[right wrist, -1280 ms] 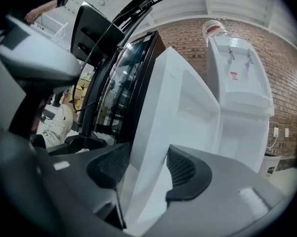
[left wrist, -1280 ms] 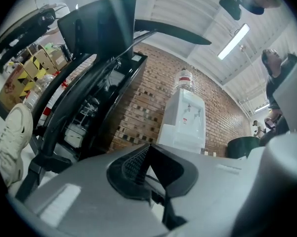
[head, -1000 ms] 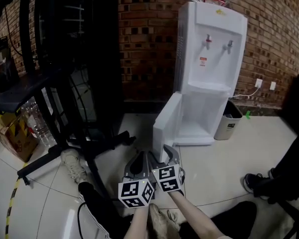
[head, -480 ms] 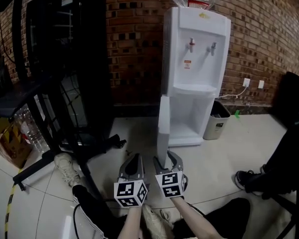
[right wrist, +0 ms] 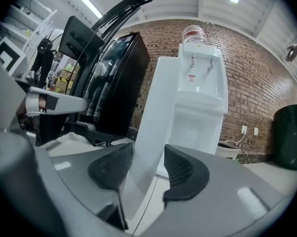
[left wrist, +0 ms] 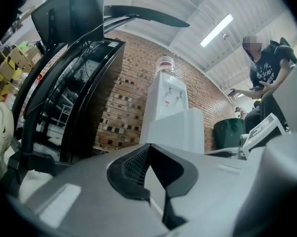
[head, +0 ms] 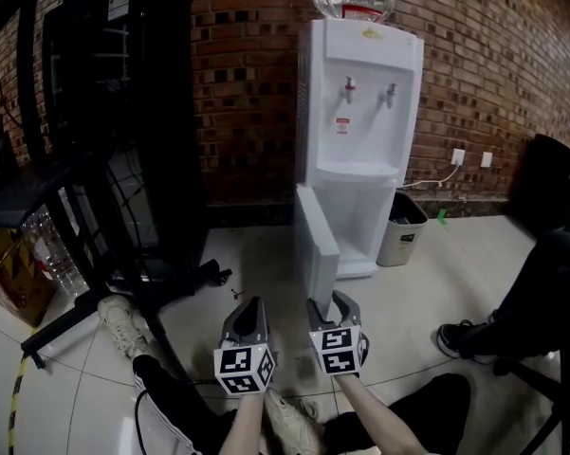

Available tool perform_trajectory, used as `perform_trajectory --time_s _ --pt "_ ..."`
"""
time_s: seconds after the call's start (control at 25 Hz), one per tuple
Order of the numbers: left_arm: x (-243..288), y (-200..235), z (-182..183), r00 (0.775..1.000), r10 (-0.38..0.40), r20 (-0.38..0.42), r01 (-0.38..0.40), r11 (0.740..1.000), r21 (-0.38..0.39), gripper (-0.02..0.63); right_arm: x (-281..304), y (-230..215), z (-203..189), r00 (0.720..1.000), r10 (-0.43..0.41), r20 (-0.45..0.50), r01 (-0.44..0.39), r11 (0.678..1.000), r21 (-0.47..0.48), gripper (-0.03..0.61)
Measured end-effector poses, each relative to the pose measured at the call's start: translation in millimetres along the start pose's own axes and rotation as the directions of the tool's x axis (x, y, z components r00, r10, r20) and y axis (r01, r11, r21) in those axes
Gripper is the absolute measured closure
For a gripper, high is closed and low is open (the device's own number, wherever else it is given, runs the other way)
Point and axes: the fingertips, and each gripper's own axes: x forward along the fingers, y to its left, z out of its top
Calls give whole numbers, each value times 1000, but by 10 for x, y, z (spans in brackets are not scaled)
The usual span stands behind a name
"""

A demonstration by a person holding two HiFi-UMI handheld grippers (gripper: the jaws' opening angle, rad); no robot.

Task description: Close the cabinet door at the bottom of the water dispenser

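White cabinet door [head: 316,245] stands ajar between the closing jaws of the right tool [head: 332,300]; the left tool [head: 251,304] is closed.

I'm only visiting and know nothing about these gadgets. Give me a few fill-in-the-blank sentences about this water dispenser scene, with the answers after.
1. The cabinet door at the bottom of the water dispenser stands ____.
2. The wall behind the dispenser is built of ____.
3. The door's edge shows between the jaws of the gripper in the person's ____ hand.

Missing words: open; brick; right. The right gripper's jaws are closing around that edge.
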Motion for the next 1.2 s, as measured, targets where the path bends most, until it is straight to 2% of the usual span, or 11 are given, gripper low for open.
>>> perform_trajectory --time_s 0.32,0.72,1.0,1.2 --pt "23 -19 -165 999 8 -32 -8 1000 -16 600 -103 -349 -119 993 -115 -17 116 992 51 387" --pt "39 -48 -219 999 3 -43 -4 999 -35 600 -127 -707 -224 974 -215 -69 219 974 63 385" --pt "76 -75 -278 998 -1 -57 0 1000 -23 600 -129 -850 -262 968 -237 -84 242 968 59 385" --pt "134 -74 -359 997 -7 -79 1 997 -74 600 -137 -929 -280 959 -268 -88 273 961 49 387"
